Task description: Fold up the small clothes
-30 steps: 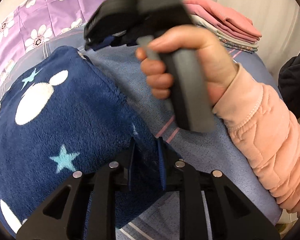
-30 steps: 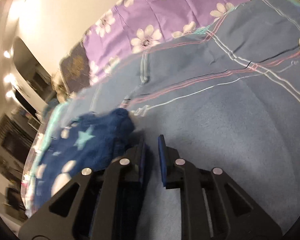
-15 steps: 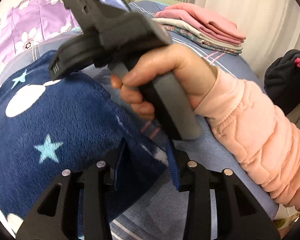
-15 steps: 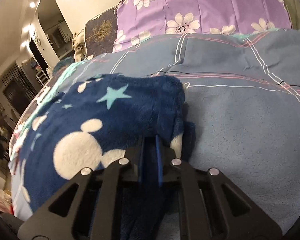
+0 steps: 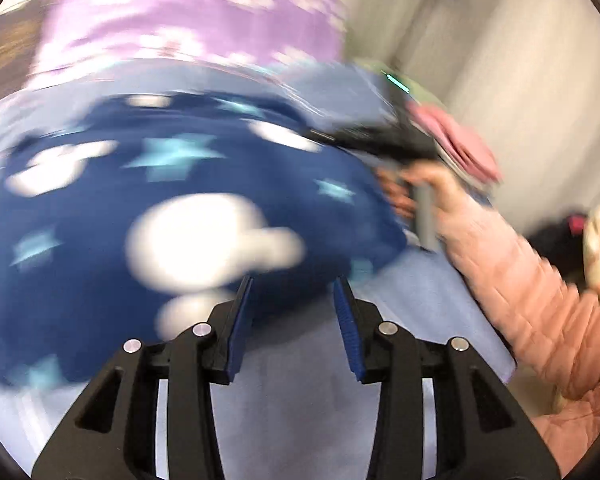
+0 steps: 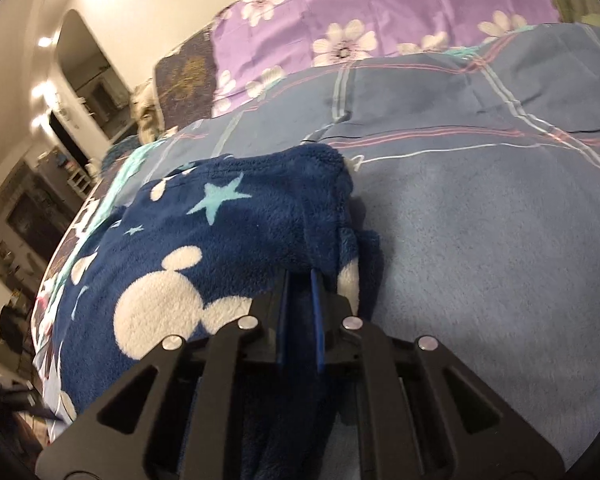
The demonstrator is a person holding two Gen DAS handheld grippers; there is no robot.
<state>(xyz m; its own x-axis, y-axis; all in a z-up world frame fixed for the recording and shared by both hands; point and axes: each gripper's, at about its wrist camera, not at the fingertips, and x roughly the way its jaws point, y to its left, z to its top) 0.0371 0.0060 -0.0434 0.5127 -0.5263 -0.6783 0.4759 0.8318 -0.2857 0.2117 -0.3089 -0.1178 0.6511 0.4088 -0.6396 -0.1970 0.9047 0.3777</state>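
Note:
A navy fleece garment (image 5: 180,200) with white mouse heads and pale blue stars lies on the blue checked bed cover (image 6: 480,220). My right gripper (image 6: 299,276) is shut on the right edge of the navy garment (image 6: 220,240), with fabric bunched between its pads. My left gripper (image 5: 293,282) hangs above the cover at the garment's near edge, its jaws opening with no fabric pinched between them. The left wrist view is motion-blurred. It shows a hand (image 5: 432,188) holding the right gripper at the garment's right side.
A pile of folded pink and pale clothes (image 5: 460,148) sits at the far right of the bed. A purple flowered sheet (image 6: 380,12) covers the head end. A pink padded sleeve (image 5: 540,300) crosses the right. Dark clothing (image 5: 556,240) lies beyond it.
My left gripper let go of the navy fabric, widened its jaws and swung back from the garment. My right gripper closed on the garment's edge and stays shut there.

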